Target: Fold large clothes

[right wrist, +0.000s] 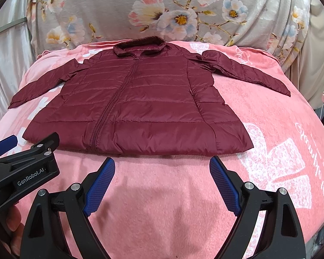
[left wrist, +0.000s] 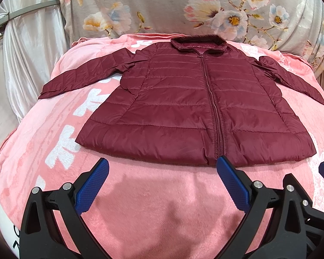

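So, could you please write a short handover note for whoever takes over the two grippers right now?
Left gripper: open, empty, hovering just short of the hem, near the zipper.
Right gripper: open, empty, also just short of the hem, to the right of the zipper.
The dark red quilted puffer jacket lies flat, front up and zipped, on the pink fleece blanket, collar away from you, both sleeves spread out to the sides.
Done: jacket laid out flat.
Left: every fold. A sensible start would probably be bringing the sleeves in over the body, then folding the body.
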A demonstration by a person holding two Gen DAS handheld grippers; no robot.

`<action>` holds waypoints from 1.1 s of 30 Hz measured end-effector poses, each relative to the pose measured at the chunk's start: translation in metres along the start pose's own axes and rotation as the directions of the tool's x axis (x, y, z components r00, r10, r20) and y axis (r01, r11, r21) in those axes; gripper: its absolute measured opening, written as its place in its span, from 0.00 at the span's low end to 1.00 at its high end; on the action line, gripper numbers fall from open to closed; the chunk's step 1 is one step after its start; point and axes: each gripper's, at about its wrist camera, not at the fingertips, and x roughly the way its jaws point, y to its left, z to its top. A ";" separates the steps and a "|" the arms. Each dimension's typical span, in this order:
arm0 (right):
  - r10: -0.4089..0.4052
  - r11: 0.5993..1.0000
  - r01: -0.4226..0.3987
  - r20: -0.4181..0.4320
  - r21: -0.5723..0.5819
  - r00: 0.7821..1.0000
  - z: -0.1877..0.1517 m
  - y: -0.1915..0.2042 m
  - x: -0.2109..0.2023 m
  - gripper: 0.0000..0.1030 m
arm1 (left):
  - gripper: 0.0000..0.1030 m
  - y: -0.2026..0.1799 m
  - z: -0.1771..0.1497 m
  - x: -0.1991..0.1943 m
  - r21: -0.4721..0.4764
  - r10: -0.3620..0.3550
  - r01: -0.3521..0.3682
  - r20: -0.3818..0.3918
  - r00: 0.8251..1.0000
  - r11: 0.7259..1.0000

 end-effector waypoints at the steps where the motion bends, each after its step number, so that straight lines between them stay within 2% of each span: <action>1: 0.001 1.000 -0.001 0.001 0.001 1.000 0.000 -0.001 0.000 0.84 | 0.94 0.001 0.000 0.001 0.000 0.000 0.000 0.000 1.000 1.000; 14: 0.002 1.000 -0.002 -0.003 0.006 1.000 0.004 0.000 0.002 0.84 | 0.95 0.011 0.007 0.002 -0.021 -0.017 0.017 -0.003 1.000 1.000; 18: -0.004 1.000 0.004 -0.011 0.029 1.000 0.016 -0.016 0.010 0.84 | 0.95 0.014 0.015 0.005 -0.037 -0.028 0.029 0.002 1.000 0.999; 21: -0.005 0.995 0.006 -0.014 0.095 1.000 0.031 -0.049 0.022 0.84 | 0.95 0.021 0.021 0.011 -0.067 -0.038 0.038 0.002 0.999 0.997; 23: -0.021 0.989 0.022 -0.009 0.149 1.000 0.044 -0.080 0.031 0.84 | 0.95 0.025 0.027 0.018 -0.077 -0.019 0.019 0.006 1.000 0.997; 28: -0.156 0.949 0.144 0.020 0.282 0.988 0.093 -0.185 0.061 0.84 | 0.95 0.036 0.041 0.039 -0.096 0.043 -0.043 0.004 0.999 0.994; 31: -0.214 0.917 0.192 0.025 0.350 0.977 0.117 -0.249 0.086 0.84 | 0.95 0.043 0.051 0.054 -0.128 0.048 -0.048 -0.005 0.999 0.991; 33: -0.243 0.894 0.226 -0.005 0.387 0.970 0.131 -0.287 0.106 0.84 | 0.95 0.047 0.059 0.064 -0.144 0.032 -0.033 -0.009 0.999 0.989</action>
